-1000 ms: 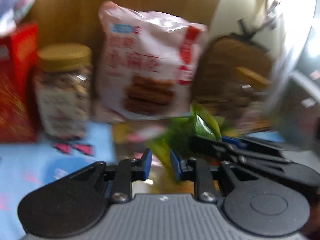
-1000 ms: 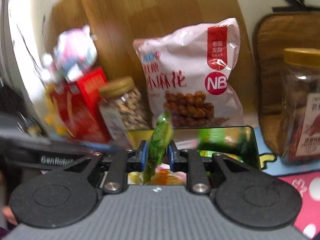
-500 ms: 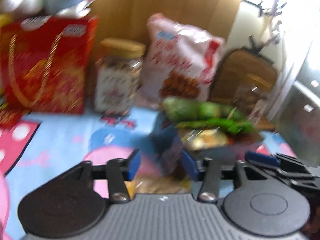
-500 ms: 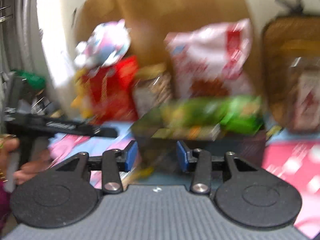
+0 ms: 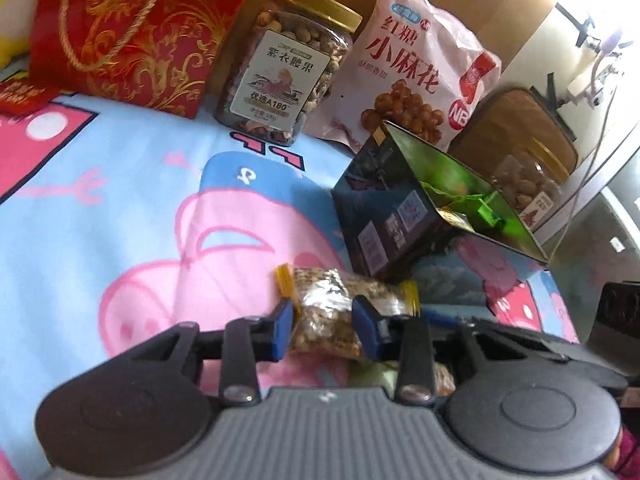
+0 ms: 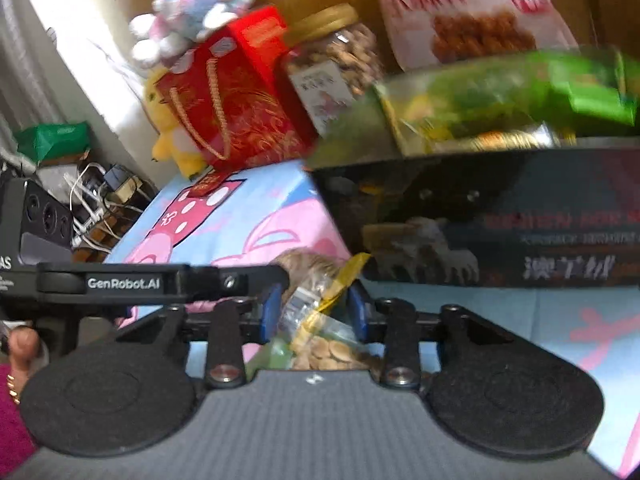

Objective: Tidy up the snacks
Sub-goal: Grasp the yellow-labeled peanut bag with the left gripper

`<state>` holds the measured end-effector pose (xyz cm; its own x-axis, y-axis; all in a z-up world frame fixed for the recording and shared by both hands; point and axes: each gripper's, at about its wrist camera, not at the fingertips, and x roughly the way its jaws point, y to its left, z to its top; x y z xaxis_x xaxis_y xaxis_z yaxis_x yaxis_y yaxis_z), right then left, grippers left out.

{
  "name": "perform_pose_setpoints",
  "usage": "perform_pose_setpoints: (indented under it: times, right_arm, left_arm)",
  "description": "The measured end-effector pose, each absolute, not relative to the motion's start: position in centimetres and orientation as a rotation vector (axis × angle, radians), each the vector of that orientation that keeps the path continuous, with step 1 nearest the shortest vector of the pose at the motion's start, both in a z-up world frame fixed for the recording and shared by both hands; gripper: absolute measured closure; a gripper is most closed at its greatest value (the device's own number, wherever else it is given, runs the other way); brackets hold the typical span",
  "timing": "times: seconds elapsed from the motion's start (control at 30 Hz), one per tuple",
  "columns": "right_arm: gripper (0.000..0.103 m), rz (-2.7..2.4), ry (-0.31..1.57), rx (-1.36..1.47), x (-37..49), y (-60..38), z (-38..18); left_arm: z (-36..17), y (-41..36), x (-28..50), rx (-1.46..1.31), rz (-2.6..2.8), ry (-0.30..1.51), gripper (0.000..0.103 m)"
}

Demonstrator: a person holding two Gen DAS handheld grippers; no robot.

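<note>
A dark open box (image 5: 392, 216) sits on the cartoon-print cloth (image 5: 120, 200) with green snack packets (image 5: 476, 200) inside; it also fills the right wrist view (image 6: 500, 232). A clear, yellow-ended packet of nuts (image 5: 340, 304) lies in front of the box. My left gripper (image 5: 325, 330) is open, its blue pads on either side of that packet. My right gripper (image 6: 314, 316) is open around a second clear packet of round crackers (image 6: 324, 344) with a yellow end. The left gripper's arm (image 6: 160, 280) reaches in from the left.
At the back stand a red gift bag (image 5: 128, 28), a gold-lidded nut jar (image 5: 288, 68), a pink snack bag (image 5: 408, 76) and a second jar (image 5: 524, 188) against a wooden board. Plush toys (image 6: 192, 8) and cables (image 6: 96, 200) lie off the cloth's left edge.
Both grippers let go of the green packets, which now lie in the box, drew back and dropped low. Each now has its open jaws around a clear packet on the cloth.
</note>
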<state>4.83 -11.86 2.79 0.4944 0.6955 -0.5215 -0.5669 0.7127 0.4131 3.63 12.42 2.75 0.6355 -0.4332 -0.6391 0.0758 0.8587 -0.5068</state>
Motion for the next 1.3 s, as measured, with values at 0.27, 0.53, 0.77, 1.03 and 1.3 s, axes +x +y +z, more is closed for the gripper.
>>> perform_pose_setpoints:
  times: [0.27, 0.53, 0.77, 1.03, 1.3]
  right_arm:
    - [0.078, 0.912, 0.349, -0.234, -4.9, -8.7, 4.8]
    - [0.076, 1.171, 0.324, -0.474, -10.8, -7.2, 3.0]
    - [0.065, 1.164, 0.411, -0.376, -9.7, -7.8, 3.2]
    - [0.05, 1.053, 0.522, -0.34, -8.6, -5.9, 2.3]
    - [0.064, 1.048, 0.571, -0.301, -7.7, -3.6, 1.7]
  left_arm:
    - [3.3, 16.0, -3.3, -0.566, -0.347, 0.751, 0.069]
    - [1.0, 21.0, -10.1, -0.708, -0.296, 0.77, 0.046]
    - [2.6, 22.3, -11.0, -0.692, -0.28, 0.71, 0.045]
    - [1.7, 20.5, -9.1, -0.66, -0.322, 0.757, 0.044]
    - [1.1, 18.9, -10.1, -0.579, -0.32, 0.768, 0.057]
